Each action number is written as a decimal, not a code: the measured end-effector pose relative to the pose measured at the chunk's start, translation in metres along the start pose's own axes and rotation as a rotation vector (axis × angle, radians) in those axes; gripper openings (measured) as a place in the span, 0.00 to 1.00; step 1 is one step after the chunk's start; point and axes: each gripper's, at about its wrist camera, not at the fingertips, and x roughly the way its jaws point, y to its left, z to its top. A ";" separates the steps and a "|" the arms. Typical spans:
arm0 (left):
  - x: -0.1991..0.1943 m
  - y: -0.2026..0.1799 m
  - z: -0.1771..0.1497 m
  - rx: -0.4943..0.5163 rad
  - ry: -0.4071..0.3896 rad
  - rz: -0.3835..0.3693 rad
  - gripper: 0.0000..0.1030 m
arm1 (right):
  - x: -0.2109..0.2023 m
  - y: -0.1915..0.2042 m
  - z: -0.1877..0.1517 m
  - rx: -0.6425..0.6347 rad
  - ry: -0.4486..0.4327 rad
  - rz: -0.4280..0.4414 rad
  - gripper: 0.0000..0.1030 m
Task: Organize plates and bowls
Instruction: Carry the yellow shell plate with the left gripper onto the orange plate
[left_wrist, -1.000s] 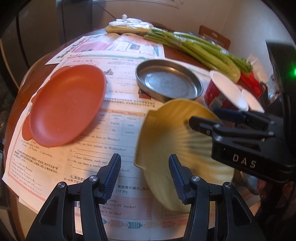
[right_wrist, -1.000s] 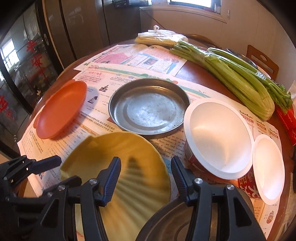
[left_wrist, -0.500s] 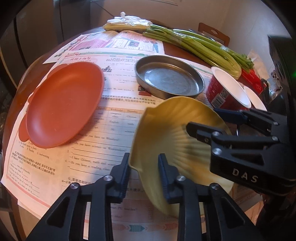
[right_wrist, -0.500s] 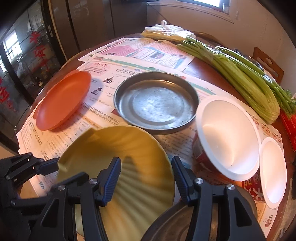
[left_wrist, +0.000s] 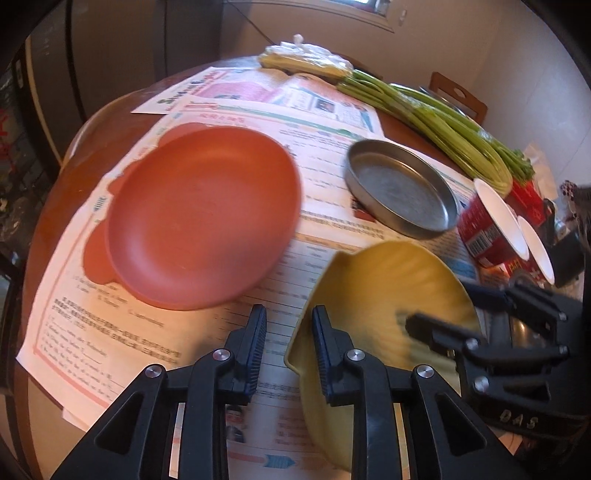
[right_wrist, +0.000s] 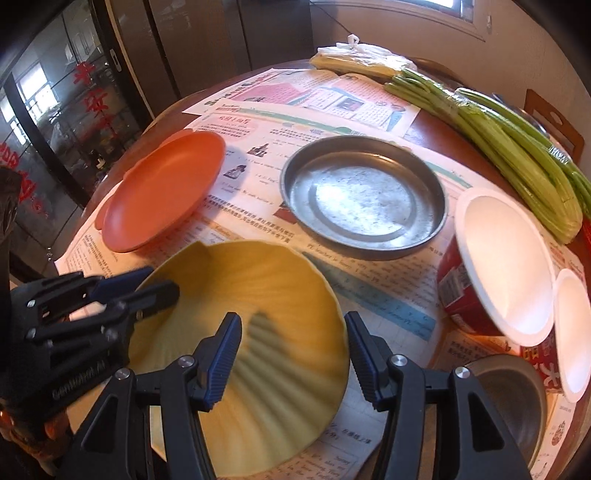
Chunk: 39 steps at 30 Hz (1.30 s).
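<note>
Left tongs (left_wrist: 288, 347) are clamped on the tilted yellow plate's (right_wrist: 258, 314) rim above the bench (left_wrist: 66, 173), right tongs (right_wrist: 291, 354) held apart over it; slippage is risked by the thin edge grip.

From my remote seat I counted one orange plate (right_wrist: 162, 188), one yellow ribbed plate (right_wrist: 258, 332), one metal pan (right_wrist: 364, 201) and two white-lined red cups (right_wrist: 502, 262) (a large and a small). Celery (right_wrist: 517, 155) came as two bundles, and one bag (right_wrist: 354, 55) lay at the table's far edge.
</note>
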 end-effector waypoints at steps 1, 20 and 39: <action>-0.002 0.002 0.000 -0.005 -0.003 -0.002 0.25 | 0.000 0.003 -0.001 -0.001 0.002 0.003 0.56; -0.015 0.005 -0.029 -0.023 -0.001 -0.008 0.25 | -0.007 0.026 -0.024 -0.016 -0.012 0.001 0.56; -0.042 0.018 -0.015 -0.053 -0.065 -0.035 0.25 | -0.031 0.040 -0.007 -0.036 -0.092 -0.015 0.57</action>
